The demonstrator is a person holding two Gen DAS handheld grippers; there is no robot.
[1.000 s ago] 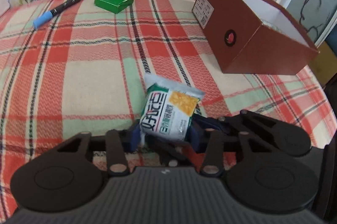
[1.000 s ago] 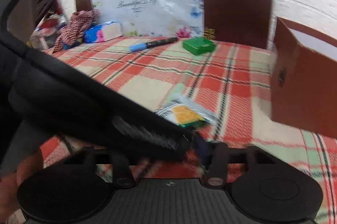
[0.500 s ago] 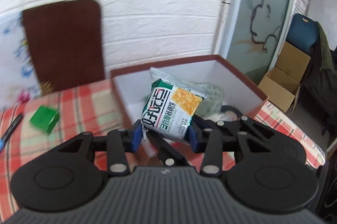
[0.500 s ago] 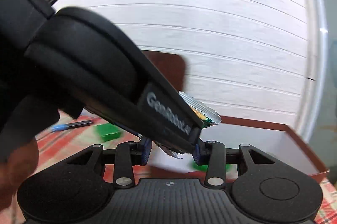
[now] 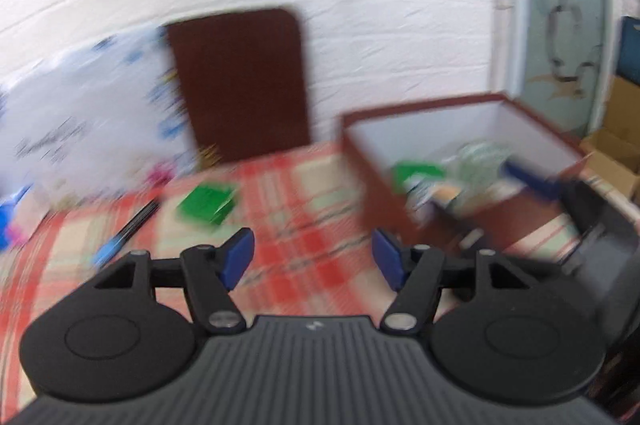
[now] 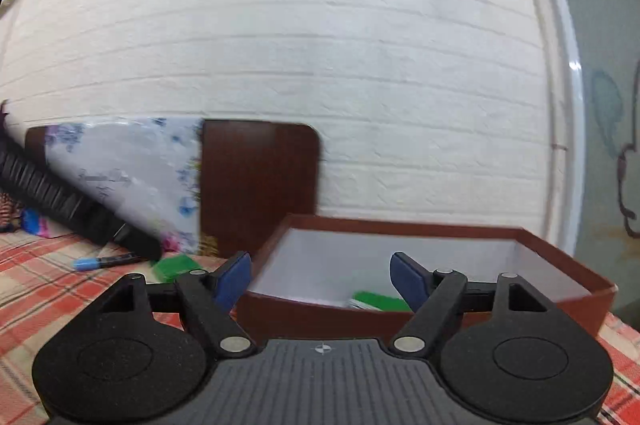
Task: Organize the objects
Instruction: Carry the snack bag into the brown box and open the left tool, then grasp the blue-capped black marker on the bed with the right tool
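On the plaid tabletop [image 5: 304, 225], the brown box [image 6: 400, 309] stands open at the right with a blurred snack packet [image 5: 476, 161] inside. A green box [image 5: 206, 203] and a pen [image 5: 124, 231] lie left. The left tool [image 5: 312, 259] and right tool [image 6: 320, 277] both gape wide, empty.

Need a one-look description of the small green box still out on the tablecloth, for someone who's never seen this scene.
Start at the plaid tablecloth and find the big brown box at its right. To the left of that, in front of the dark chair back, lies the small green box. It is flat and solid green, unlike the thin blue-capped marker lying to its left.
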